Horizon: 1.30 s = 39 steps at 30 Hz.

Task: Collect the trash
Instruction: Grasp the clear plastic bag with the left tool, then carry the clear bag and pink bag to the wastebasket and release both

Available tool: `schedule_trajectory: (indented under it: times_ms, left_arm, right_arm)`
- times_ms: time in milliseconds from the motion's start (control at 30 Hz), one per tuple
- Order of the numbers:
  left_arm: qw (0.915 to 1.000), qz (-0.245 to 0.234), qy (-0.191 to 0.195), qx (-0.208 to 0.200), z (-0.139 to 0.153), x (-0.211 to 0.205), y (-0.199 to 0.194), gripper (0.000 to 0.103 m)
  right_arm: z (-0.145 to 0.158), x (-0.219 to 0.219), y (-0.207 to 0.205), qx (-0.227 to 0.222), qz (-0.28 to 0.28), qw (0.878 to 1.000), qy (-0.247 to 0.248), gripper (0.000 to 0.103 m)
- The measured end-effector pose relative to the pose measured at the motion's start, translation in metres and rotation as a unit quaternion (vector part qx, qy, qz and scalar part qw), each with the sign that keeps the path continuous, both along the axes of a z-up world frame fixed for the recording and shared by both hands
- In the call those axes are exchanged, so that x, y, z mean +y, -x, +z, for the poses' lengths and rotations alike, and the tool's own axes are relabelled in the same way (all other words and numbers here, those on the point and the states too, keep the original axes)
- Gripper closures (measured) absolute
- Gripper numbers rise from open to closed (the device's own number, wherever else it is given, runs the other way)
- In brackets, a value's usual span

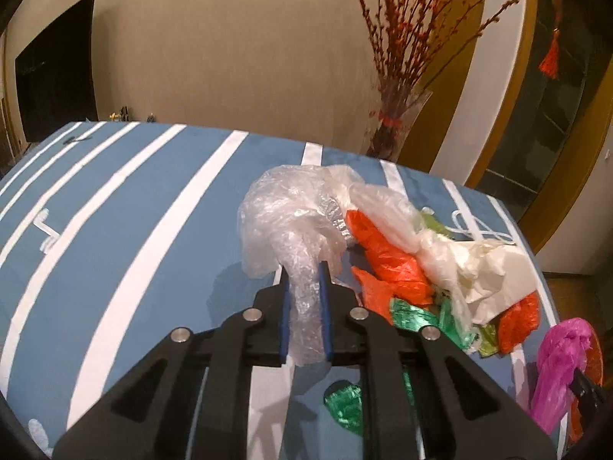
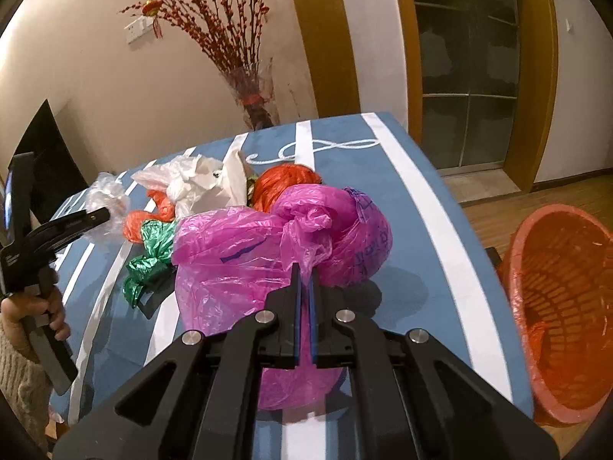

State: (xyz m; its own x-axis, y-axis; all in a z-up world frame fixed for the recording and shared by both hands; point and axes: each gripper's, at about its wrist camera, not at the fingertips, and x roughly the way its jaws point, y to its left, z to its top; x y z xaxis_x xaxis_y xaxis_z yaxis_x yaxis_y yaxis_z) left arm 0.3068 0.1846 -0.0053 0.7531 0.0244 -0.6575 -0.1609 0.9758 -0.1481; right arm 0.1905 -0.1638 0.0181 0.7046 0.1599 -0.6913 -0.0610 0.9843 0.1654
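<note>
My left gripper (image 1: 304, 268) is shut on a clear plastic bag (image 1: 291, 214), which bulges above the blue-striped table (image 1: 134, 230). It also shows in the right wrist view (image 2: 100, 215), with the clear bag (image 2: 107, 197) at its tip. My right gripper (image 2: 305, 274) is shut on a magenta plastic bag (image 2: 268, 245), also seen at the right edge of the left wrist view (image 1: 559, 364). A pile of orange (image 1: 394, 264), white (image 1: 494, 268) and green (image 1: 417, 318) bags lies between the grippers. An orange trash basket (image 2: 567, 306) stands right of the table.
A glass vase of red branches (image 1: 398, 115) stands behind the table's far edge. A green scrap (image 1: 345, 406) lies under my left gripper. A white cord (image 2: 318, 149) lies at the table's far end. A wooden door frame (image 2: 536, 76) is at the right.
</note>
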Motion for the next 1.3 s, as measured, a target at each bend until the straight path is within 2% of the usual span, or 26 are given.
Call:
schedule_trajectory:
  times_ms: [267, 500, 833, 1300]
  left_arm:
    - [0.9986, -0.037, -0.012, -0.036, 0.033, -0.031, 0.035, 0.089]
    - [0.9905, -0.114, -0.025, -0.072, 0.059, -0.09, 0.064, 0.089]
    - [0.9695, -0.228, -0.03, -0.086, 0.061, -0.191, 0.092, 0.089]
    - [0.9382, -0.341, -0.002, -0.059, 0.031, -0.317, 0.104, 0.089]
  right_arm:
    - [0.016, -0.021, 0.011, -0.021, -0.025, 0.999, 0.005, 0.101]
    - [0.031, -0.049, 0.027, -0.044, -0.064, 0.997, 0.017, 0.101]
    - [0.045, -0.104, 0.058, -0.073, -0.139, 0.987, 0.042, 0.1]
    - [0.037, -0.19, 0.088, -0.067, -0.249, 0.965, 0.052, 0.1]
